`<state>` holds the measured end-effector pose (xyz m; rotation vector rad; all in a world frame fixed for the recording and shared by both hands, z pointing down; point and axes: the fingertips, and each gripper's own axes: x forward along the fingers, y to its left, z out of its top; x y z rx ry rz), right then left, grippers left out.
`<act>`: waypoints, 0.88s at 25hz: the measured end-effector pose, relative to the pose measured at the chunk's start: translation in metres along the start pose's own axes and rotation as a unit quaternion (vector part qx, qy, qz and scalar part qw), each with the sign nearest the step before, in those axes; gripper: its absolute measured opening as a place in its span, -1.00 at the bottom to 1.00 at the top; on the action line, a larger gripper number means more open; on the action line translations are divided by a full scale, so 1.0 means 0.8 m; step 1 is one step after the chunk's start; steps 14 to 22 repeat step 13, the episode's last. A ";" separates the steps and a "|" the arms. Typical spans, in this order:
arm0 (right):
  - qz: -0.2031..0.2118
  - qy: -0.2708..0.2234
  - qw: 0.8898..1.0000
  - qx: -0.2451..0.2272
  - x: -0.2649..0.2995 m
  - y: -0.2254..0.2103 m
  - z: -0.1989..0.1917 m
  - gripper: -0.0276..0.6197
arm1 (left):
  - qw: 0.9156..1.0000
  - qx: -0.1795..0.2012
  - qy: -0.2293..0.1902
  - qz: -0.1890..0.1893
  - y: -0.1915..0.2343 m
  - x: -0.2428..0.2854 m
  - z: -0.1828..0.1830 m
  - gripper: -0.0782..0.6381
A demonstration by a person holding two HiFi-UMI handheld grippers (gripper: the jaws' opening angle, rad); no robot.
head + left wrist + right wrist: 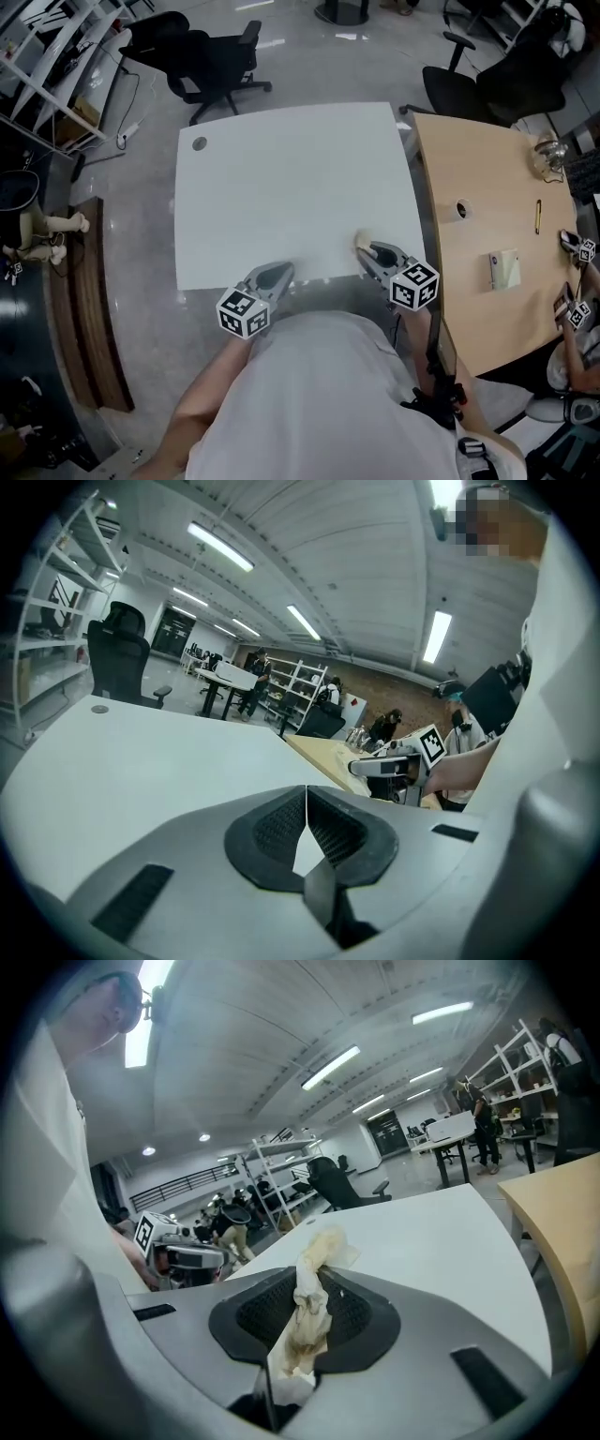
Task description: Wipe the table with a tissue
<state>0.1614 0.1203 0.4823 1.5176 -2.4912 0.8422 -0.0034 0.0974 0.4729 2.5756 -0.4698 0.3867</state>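
The white table (281, 187) lies ahead of me in the head view. A crumpled, brown-stained tissue (309, 1307) is pinched in my right gripper (305, 1321), which is shut on it; its tip (362, 240) pokes out over the table's near right corner. My right gripper (373, 251) hangs at that corner. At the near edge, further left, my left gripper (274, 275) is shut with nothing in it; its pads (330, 829) meet at the tip (306, 819). From the left gripper view the right gripper (394, 766) shows off to the right.
A wooden desk (497, 225) butts against the white table's right side, carrying a tape roll (460, 209), a pen (538, 216) and a small notepad (505, 269). Black office chairs (211, 56) stand beyond the table. A wooden bench (89, 309) runs along the left.
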 end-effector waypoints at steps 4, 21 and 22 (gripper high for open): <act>0.015 0.000 1.000 -0.009 0.004 -0.004 0.002 -0.69 | 1.000 -0.004 -0.004 0.019 -0.001 0.001 -0.003 -0.76; 0.039 0.003 0.999 -0.026 0.000 -0.011 0.003 -0.69 | 0.999 -0.005 -0.013 0.041 -0.010 0.017 0.001 -0.76; 0.039 0.003 0.999 -0.026 0.000 -0.011 0.003 -0.69 | 0.999 -0.005 -0.013 0.041 -0.010 0.017 0.001 -0.76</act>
